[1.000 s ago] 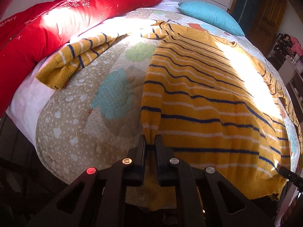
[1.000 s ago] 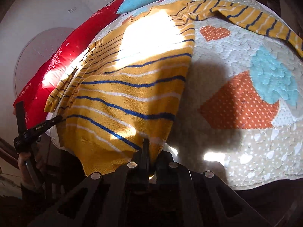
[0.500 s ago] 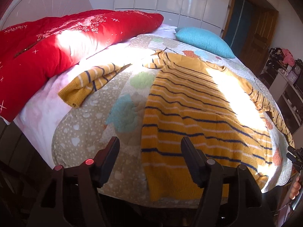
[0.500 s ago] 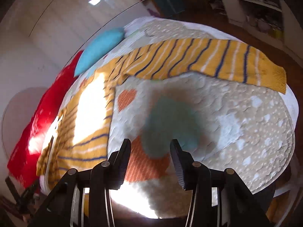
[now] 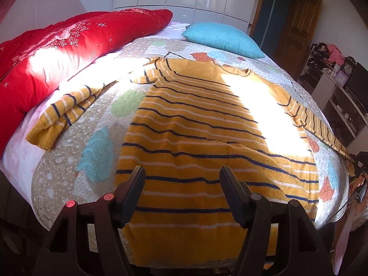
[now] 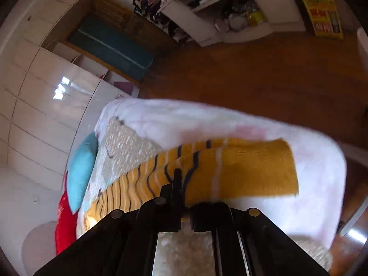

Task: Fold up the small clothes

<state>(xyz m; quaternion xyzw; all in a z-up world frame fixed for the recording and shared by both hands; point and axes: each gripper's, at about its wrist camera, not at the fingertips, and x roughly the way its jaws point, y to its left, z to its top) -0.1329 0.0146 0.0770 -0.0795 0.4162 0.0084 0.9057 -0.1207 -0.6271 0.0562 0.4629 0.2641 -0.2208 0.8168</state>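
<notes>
A mustard-yellow sweater (image 5: 207,126) with navy and white stripes lies flat on the bed, its hem toward me. Its left sleeve (image 5: 62,115) is spread out toward the red duvet; its right sleeve (image 5: 315,124) runs off to the right edge. My left gripper (image 5: 181,181) is open and empty, its jaws wide apart just above the hem. In the right wrist view my right gripper (image 6: 184,184) is shut on the right sleeve (image 6: 241,172) near its cuff, at the bed's edge.
A patterned quilt (image 5: 101,142) covers the bed. A red duvet (image 5: 57,53) lies along the left side and a turquoise pillow (image 5: 223,39) at the head. A wooden floor (image 6: 264,73) and shelves (image 6: 230,11) lie beyond the bed's right edge.
Both grippers let go of the sweater's hem and opened. The left one drew back over the hem. The right one swung to the right sleeve and closed on it.
</notes>
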